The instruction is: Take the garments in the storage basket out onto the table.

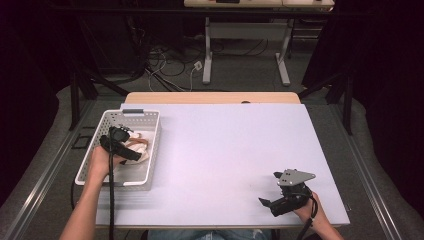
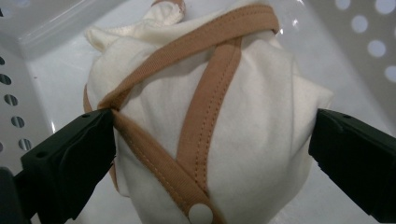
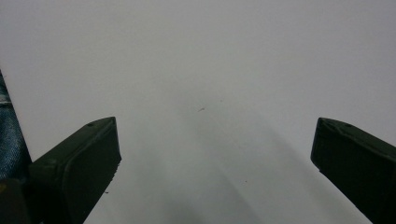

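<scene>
Inside the white perforated basket (image 1: 150,131), at about nine o'clock on the counter (image 1: 225,150), a bundled cream garment (image 2: 205,121) with tan trim is seen. The left tongs (image 1: 121,134) are spread wide around it, one jaw touching the trim, the other just beside the cloth. At five o'clock the right tongs (image 1: 270,189) are held wide over bare counter

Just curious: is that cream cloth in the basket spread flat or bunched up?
Bunched up: the cream cloth mounds between the left gripper, tan trim crossing over.
</scene>
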{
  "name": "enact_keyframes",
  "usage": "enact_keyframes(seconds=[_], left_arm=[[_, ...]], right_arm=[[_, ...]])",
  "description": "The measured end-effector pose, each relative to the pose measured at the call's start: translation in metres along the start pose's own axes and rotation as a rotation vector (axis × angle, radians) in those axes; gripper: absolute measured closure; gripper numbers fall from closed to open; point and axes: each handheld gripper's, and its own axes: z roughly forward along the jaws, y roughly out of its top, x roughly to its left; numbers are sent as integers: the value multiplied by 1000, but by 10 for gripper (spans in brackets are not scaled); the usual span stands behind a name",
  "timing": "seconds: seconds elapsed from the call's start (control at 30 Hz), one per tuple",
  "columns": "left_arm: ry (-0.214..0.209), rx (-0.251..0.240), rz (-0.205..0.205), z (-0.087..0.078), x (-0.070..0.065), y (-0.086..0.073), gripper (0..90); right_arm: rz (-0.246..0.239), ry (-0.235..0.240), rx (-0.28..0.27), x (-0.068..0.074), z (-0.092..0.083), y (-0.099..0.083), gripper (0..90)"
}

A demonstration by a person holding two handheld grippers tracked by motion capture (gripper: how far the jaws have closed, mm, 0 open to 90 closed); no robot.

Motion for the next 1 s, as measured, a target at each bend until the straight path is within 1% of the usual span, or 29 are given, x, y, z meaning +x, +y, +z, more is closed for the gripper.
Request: enact_keyframes(seconds=[0.03,0.07,0.13,0.2,0.23,0.3,0.37,0.4,0.43,0.53,0.57,0.6,0.63,0.67,0.7,0.73,0.77,0.8,0.87,0.93,1.0], left_arm=[[-1,10,2,1,-1,0,25],[1,28,14,3,-1,1,30],[16,43,12,5,-2,2,42],[21,50,9,5,-3,2,47],[31,60,9,6,-3,2,69],[32,60,10,6,-4,2,91],[41,64,12,6,-4,2,135],[42,62,11,6,-4,2,135],[44,60,28,5,-5,0,218],[56,60,39,4,-5,-2,367],[56,60,39,4,-5,-2,411],[53,55,42,4,-5,-3,456],[49,52,39,4,-5,-3,487],[50,54,43,5,-5,-4,487],[49,53,46,5,-4,-5,553],[49,53,46,5,-4,-5,584],[47,47,41,5,-3,-5,608],[44,45,38,5,-2,-6,608],[36,41,36,5,-1,-7,643],[32,32,26,4,0,-8,666],[30,25,26,2,1,-8,681]], right_arm=[[-1,0,0,0,0,0,12],[0,1,1,0,0,0,12],[0,2,1,0,0,0,12],[0,2,1,0,0,0,12],[1,3,-1,0,0,0,12],[-5,5,-4,0,0,0,12],[-5,6,-12,0,0,0,12],[-5,6,-12,0,0,0,12],[-5,6,-9,0,0,0,13],[-2,7,-2,0,0,0,13],[-2,3,-11,0,1,-1,14],[-2,6,-4,0,1,0,14],[-3,3,-10,0,1,0,14],[-3,3,-10,0,1,0,14],[-1,10,-6,1,1,0,14],[-1,10,-6,1,1,0,14],[-4,11,-1,0,1,0,14],[-4,11,-1,0,1,0,14],[0,8,-8,1,1,0,14],[-1,8,0,1,1,0,15],[-3,7,1,0,1,0,14]])
